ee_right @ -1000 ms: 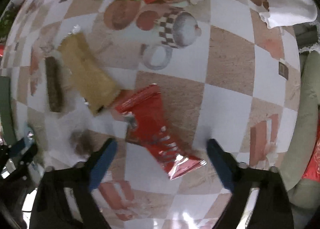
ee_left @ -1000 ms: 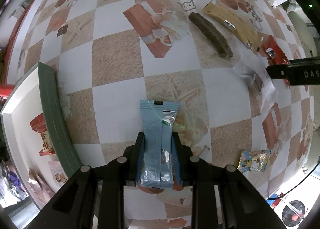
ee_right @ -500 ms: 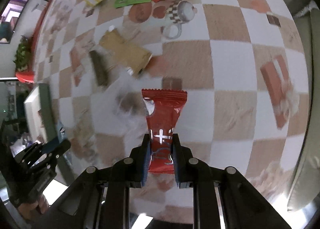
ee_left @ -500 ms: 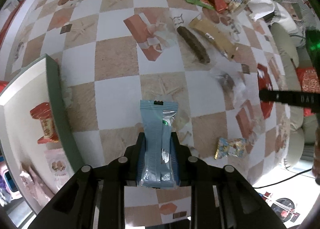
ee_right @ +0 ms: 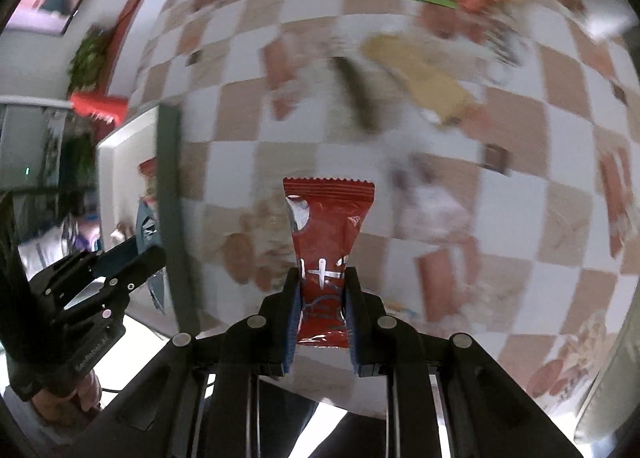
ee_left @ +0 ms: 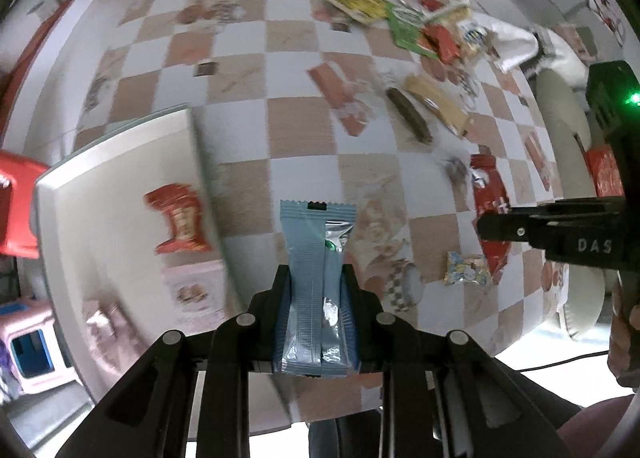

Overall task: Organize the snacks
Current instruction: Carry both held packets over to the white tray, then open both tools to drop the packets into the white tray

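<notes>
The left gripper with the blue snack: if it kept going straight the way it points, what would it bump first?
Probably the checkered tablecloth, just beside the white tray. The left gripper points steeply down, and its blue packet would touch first. Depth is hard to judge.

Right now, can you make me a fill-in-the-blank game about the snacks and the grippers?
1. The left gripper holds a ____ packet.
2. The right gripper holds a ____ packet.
3. The red snack lying in the white tray is seen in the ____ wrist view.

Missing words: blue; red; left
</notes>
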A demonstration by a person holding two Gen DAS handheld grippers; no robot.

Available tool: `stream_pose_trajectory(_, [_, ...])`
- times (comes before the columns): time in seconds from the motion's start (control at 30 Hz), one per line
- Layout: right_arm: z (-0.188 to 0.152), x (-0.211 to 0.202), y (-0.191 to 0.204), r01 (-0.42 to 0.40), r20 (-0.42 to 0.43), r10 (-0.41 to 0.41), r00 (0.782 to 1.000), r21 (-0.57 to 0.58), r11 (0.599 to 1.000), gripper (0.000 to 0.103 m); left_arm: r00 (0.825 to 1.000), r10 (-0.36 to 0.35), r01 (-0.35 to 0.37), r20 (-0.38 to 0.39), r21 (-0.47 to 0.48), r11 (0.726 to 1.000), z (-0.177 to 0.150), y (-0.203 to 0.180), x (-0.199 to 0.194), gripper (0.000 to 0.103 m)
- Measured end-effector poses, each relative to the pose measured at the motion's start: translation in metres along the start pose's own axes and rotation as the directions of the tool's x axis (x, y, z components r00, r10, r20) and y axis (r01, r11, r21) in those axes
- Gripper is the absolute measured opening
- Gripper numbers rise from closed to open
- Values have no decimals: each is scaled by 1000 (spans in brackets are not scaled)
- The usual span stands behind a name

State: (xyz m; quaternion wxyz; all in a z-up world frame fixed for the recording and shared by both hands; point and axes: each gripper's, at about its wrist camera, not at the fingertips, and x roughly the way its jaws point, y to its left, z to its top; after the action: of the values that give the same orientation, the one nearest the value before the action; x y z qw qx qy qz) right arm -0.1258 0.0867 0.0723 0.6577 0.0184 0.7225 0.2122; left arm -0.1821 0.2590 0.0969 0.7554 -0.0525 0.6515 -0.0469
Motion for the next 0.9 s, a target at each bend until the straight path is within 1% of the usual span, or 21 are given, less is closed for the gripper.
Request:
stream_pose_trajectory(0.07, [4, 3, 15, -2, -7, 2, 1000, -38, 999, 21, 1000, 9, -9, 12, -33, 999, -5, 13, -5, 26])
stream_pose_trajectory(0.2, [14, 11, 59, -3, -26, 0, 1000, -133, 991, 21, 999, 37, -33, 36, -108, 994, -15, 45, -15, 26])
stream_pose_trajectory(0.4, [28, 32, 120, -7, -54, -6, 999, -240, 971, 21, 996, 79, -67, 43, -229, 971, -32, 95, -19, 26])
stream_pose_trajectory(0.5, [33, 39, 146, -17, -66, -2, 998, -277, 961, 21, 994, 99, -85, 38, -269, 959, -37, 115, -18, 26])
stream_pose_trajectory(0.7, [41, 60, 193, -28, -98, -6, 995, -348, 937, 21, 993, 116, -105, 18, -305, 947, -47, 141, -12, 26])
stream_pose_trajectory(0.9, [47, 80, 223, -36, -131, -16, 991, -385, 922, 21, 994, 108, -104, -9, -335, 936, -56, 158, -1, 26])
